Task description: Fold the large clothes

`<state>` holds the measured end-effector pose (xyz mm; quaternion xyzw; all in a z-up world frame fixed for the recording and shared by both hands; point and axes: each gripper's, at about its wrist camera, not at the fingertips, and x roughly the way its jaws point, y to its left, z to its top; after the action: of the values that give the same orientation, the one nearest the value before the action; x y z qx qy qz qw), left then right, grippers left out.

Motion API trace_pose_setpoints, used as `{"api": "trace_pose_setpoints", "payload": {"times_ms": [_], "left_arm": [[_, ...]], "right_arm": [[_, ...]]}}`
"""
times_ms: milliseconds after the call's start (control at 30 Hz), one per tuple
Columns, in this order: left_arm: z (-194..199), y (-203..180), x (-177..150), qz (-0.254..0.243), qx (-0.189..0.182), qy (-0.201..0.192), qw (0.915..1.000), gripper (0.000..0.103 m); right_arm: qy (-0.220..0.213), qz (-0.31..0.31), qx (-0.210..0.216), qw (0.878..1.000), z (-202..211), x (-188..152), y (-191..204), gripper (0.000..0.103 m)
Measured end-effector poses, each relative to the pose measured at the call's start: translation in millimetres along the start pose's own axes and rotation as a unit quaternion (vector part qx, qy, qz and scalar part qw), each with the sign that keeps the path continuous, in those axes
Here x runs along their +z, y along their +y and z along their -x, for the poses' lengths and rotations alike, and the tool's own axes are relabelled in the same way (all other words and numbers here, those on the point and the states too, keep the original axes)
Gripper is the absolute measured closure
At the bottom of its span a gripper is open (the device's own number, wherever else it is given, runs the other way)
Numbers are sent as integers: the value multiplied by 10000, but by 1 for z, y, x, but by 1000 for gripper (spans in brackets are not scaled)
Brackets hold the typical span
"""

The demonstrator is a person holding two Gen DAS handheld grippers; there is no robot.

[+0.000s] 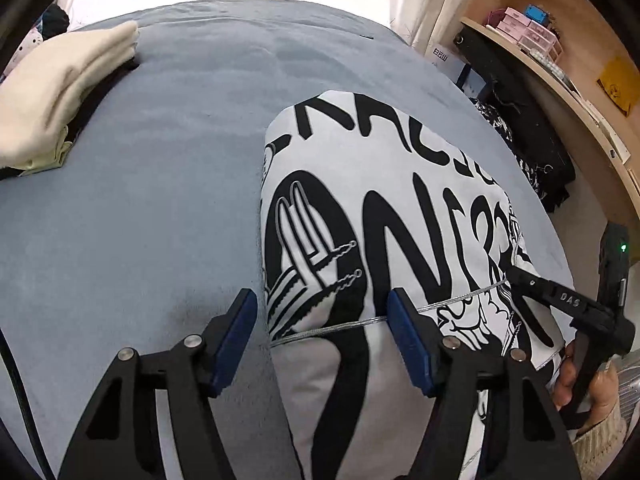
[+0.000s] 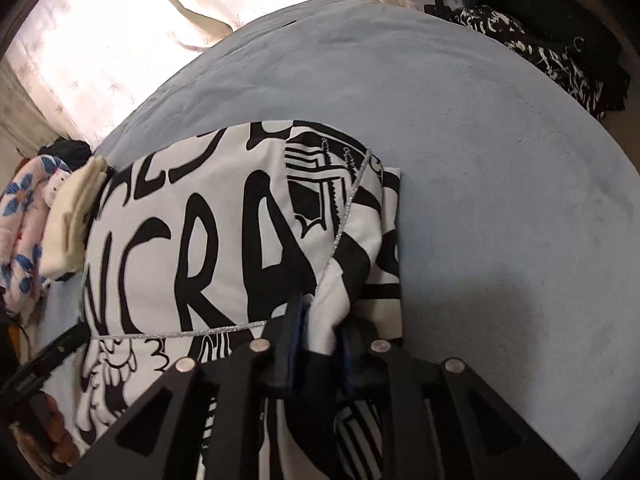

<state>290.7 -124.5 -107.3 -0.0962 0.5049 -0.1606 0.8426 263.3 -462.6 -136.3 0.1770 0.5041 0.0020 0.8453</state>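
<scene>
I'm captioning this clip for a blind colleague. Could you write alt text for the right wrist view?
The right gripper is closed on a bunched edge of a white garment with bold black lettering, which lies partly folded on a blue-grey bed cover. A folded cream garment sits at the left, with curtains behind.
</scene>
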Motion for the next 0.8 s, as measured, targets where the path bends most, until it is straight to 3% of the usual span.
{"api": "trace_pose_setpoints", "payload": {"times_ms": [100,267,367,533,667,767,800], "left_arm": [[5,-3,-1,-180,-49,14,9998,37],[18,-14,6,-257,-149,-42,9996,37],[39,-14,22,-87,-410,-411,9983,37],[41,-21,44,-42,-510,-804,9954,37],[5,-26,50,-132,-270,-415,9987,37],[-21,-23,47,-224,206,-265,9992,36],[-24,-22,46,-270,282,-315,9987,32]], "right_arm": [[32,74,-77,9999,19,8,3,70],[-285,-56,-202,9994,56,20,7,69],[-666,80,-30,9977,73,29,25,69],[-422,664,135,9968,42,46,76,69],[-171,840,-43,9963,-1,54,90,69],[-21,717,-674,9951,-27,60,70,70],[-3,644,-802,9947,-31,61,61,71]]}}
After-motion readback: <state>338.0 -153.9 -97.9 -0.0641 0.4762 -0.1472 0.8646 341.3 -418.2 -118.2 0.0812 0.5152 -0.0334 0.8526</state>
